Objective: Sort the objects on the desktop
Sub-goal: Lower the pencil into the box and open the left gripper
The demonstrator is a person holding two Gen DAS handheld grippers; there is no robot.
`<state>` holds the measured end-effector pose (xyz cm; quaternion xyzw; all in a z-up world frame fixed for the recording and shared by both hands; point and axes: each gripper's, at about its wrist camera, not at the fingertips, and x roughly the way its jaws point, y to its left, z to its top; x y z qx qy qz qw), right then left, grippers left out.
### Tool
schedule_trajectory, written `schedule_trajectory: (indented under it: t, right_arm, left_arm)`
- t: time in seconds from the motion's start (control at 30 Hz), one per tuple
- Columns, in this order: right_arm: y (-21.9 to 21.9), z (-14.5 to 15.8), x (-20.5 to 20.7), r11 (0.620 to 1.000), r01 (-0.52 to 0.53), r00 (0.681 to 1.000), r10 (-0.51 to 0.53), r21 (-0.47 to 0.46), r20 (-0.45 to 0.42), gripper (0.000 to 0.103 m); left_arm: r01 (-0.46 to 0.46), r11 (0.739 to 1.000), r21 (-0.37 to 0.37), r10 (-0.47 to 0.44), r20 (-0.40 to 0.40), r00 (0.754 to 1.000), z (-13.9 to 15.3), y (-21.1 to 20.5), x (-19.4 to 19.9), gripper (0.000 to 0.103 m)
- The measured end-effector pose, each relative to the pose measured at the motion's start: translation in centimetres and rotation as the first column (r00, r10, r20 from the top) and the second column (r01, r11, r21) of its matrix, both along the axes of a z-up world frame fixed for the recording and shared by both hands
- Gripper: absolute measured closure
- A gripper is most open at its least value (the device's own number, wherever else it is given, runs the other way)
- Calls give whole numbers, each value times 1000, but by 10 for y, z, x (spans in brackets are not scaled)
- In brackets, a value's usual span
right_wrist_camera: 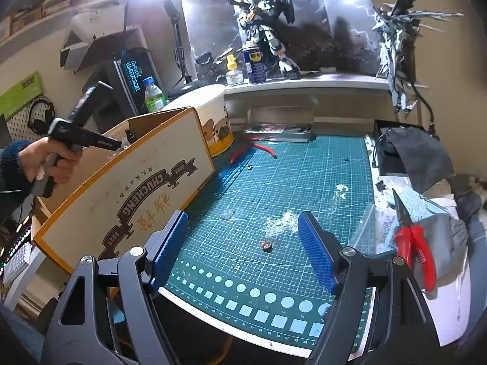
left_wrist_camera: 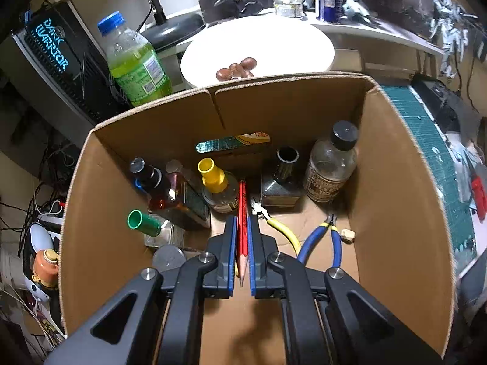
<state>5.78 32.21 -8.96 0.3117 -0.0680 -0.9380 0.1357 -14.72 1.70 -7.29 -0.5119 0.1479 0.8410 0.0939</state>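
Left wrist view: left gripper closed on red pencil above cardboard box floor, bottles ahead, cutters just right. Best lowered flat into that gap before letting go. Right gripper wide open, empty, over cutting mat.

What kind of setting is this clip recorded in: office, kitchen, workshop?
Most likely a home hobby desk for scale-model building. A green cutting mat covers the desktop, robot model figures stand on the shelf behind it, and red pliers lie at the side, with glue or paint bottles in the cardboard box.
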Motion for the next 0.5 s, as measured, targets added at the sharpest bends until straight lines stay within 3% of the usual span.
schedule_trajectory:
  t: [0.37,0.5]
  right_arm:
    - [5,-6,-4,1000,6,1000,-6,-6,19,31]
    - [-1,-6,-4,1000,-8,1000,8,-4,22,30]
  left_arm:
    - [12,1000,7,-12,-19,1000,-12,-3,-1,96]
    - [16,1000,3,-16,22,1000,-20,-5,2,96]
